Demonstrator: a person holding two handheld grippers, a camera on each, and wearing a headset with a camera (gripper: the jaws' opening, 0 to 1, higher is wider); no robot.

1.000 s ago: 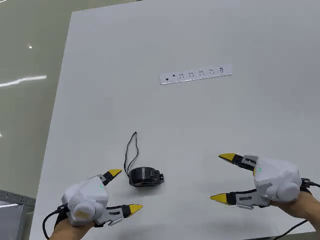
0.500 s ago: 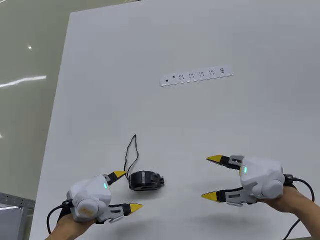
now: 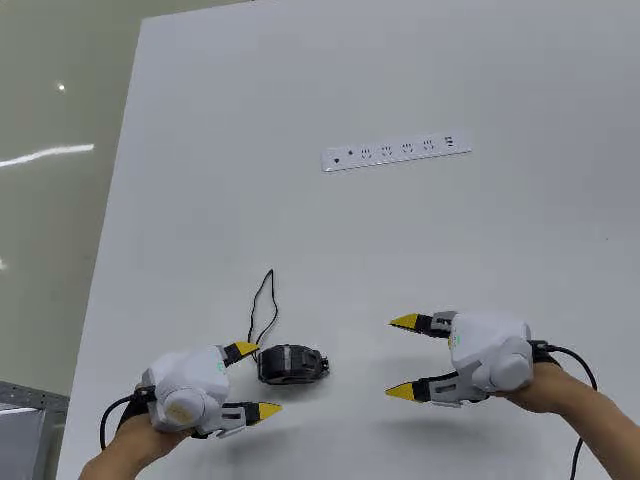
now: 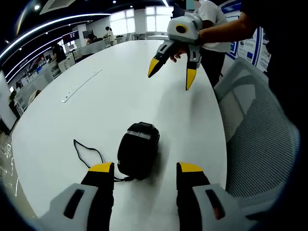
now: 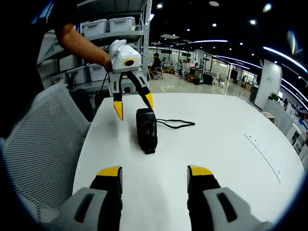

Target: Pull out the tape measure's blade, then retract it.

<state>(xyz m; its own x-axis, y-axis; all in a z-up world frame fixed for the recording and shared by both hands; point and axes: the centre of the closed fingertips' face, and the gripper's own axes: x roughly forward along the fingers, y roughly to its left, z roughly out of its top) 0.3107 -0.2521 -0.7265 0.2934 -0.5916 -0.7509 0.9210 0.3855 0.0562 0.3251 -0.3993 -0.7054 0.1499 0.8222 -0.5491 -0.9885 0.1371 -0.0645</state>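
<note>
- The left gripper (image 3: 257,378) is wide open and holds nothing.
- The black tape measure (image 3: 292,364) lies on the white table (image 3: 300,100) just in front of this gripper's yellow tips, partly between them. In the left gripper view a small gap shows on each side of the case.
- A thin black cord (image 3: 264,305) runs from the tape measure and lies on the table beyond the left gripper's farther jaw.
- The right gripper (image 3: 402,356) is also wide open and empty. It is above the table, and its tips point toward the tape measure, which is well apart from them.
- A white power strip (image 3: 396,152) lies far ahead of both grippers.
</note>
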